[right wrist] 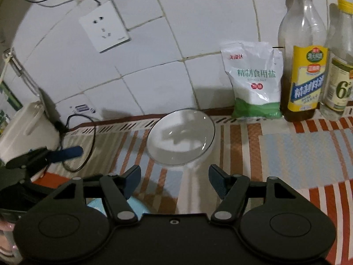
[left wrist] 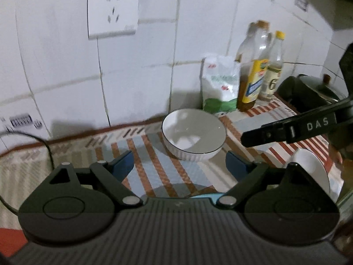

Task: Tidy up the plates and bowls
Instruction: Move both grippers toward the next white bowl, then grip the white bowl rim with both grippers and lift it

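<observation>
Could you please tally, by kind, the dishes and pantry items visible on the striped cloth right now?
White bowl: 1
White dish at the right edge: 1
Light blue dish: 1
Bottles, oil and vinegar: 2
Salt bag: 1
Total: 6

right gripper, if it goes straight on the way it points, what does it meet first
Probably the white round bowl with a dark rim, straight ahead of the open right gripper on the striped cloth; depth is unclear.

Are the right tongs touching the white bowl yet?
Apart. In the right wrist view, striped cloth shows between the open right tongs and the white bowl.
</observation>
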The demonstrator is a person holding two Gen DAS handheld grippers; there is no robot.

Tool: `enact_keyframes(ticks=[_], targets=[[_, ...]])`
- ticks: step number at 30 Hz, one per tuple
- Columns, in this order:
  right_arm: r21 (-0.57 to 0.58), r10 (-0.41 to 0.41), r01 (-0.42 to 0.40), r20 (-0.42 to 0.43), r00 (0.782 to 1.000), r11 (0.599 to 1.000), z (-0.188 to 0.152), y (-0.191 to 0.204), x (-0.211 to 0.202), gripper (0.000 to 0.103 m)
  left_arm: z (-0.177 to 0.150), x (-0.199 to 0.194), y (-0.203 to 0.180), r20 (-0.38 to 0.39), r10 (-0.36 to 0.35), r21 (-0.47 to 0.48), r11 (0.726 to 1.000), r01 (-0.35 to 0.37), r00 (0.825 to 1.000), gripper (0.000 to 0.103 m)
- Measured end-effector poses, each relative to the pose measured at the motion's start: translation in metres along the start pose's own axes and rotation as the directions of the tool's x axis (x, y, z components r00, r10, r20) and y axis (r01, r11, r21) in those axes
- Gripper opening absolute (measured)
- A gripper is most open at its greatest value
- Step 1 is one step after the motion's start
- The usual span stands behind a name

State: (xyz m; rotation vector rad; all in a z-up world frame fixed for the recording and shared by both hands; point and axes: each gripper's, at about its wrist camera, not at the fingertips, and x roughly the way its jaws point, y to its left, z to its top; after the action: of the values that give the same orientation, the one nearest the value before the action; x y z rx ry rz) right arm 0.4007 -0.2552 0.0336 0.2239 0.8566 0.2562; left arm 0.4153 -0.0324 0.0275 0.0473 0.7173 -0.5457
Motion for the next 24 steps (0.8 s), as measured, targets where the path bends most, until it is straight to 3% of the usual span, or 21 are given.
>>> enact_keyframes(ticks=[5,9,14,19,24], targets=[[-0.026,-0.032,0.033,0.011,0.999,0.999,0.015,-0.008,0.023,0.072,0.006,0.043,0.013,-0.065,-0.007,-0.108,0.994,0.000,0.998,0.068],[0.011,-0.024,0.024,-0.006,1.000,1.000,0.016,-0.019,0.040,0.069,0.011,0.067,0.019,-0.076,0.003,-0.118,0.993,-0.012,0.997,0.063],[-0.065,-0.062,0.061,-0.011,0.998,0.996,0.018,-0.017,0.057,0.068,0.015,0.086,0.028,-0.085,0.017,-0.139,0.990,-0.029,0.996,0.053],[0.001,-0.070,0.070,-0.056,0.996,0.998,0.024,-0.024,0.074,0.065,0.017,0.100,0.033,-0.115,0.035,-0.164,0.985,-0.054,0.993,0.045],[0.153,0.004,0.012,-0.100,0.995,0.988,0.025,-0.034,0.083,0.053,0.016,0.101,0.031,-0.106,0.031,-0.136,0.990,-0.045,0.994,0.035]])
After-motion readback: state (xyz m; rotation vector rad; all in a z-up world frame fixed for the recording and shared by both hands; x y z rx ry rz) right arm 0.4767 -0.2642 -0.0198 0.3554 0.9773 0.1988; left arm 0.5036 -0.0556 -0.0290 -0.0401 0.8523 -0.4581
